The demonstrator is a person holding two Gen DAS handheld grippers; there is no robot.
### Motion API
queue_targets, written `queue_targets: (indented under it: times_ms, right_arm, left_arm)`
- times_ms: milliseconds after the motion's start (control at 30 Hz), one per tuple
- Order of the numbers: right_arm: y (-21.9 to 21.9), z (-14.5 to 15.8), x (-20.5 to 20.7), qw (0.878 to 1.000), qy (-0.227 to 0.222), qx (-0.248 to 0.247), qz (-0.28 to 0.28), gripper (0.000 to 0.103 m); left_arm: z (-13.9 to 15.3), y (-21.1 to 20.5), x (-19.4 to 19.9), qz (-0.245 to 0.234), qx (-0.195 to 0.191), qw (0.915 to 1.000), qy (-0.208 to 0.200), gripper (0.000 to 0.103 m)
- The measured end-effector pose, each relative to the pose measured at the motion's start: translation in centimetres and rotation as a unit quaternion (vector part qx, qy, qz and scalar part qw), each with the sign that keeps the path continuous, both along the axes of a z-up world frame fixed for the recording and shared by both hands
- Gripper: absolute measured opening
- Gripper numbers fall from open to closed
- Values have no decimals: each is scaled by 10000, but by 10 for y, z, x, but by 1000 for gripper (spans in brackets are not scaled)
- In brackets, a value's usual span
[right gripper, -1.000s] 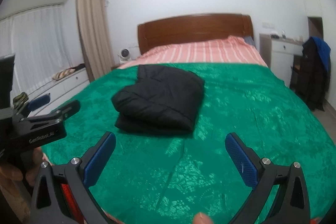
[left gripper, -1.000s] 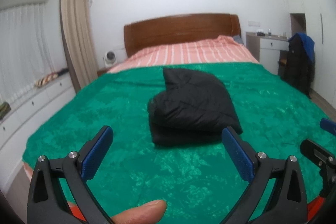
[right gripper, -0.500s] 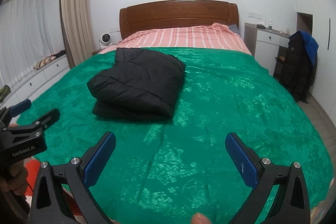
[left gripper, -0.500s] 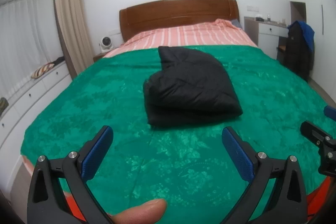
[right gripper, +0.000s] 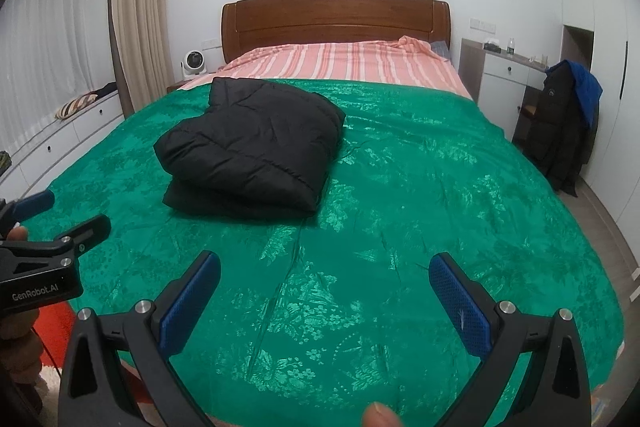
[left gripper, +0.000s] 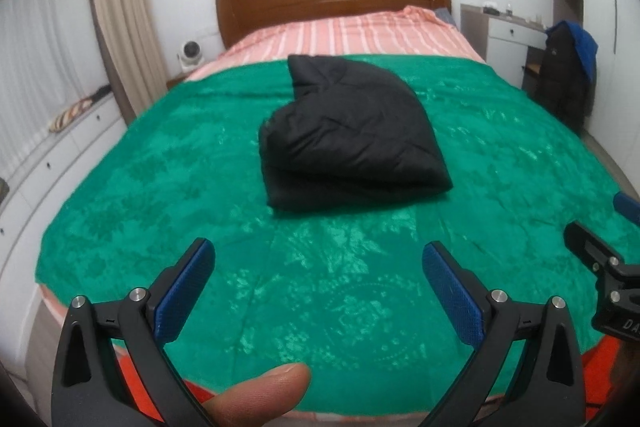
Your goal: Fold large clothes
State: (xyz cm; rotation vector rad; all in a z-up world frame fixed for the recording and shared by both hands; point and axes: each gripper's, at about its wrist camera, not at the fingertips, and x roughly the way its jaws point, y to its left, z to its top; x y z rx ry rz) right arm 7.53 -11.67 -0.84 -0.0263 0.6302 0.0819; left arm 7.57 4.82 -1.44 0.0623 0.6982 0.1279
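The bed [right gripper: 400, 39] has a dark wooden headboard [right gripper: 336, 15] against the white wall; a pink striped sheet [right gripper: 340, 65] covers its head end; a glossy green patterned bedspread [right gripper: 440, 195] covers the rest down to the foot edge, with shallow creases across it. On the bedspread lies a black padded jacket [right gripper: 252, 151], folded into a thick bundle of stacked layers; it sits left of centre in the right wrist view and near the middle in the left wrist view.
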Motion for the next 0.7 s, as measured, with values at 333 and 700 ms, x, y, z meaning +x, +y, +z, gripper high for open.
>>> queue_targets:
  times_ms: [333,700]
  right_arm:
    - [8,0,1,9995,74,-317,-37,103]
    - [10,-1,-2,9987,71,-494,-82,103]
  left_arm:
    - [-1,-1,1,-13,146,9998,102,103]
    - [-5,-3,0,2,252,9996,123,103]
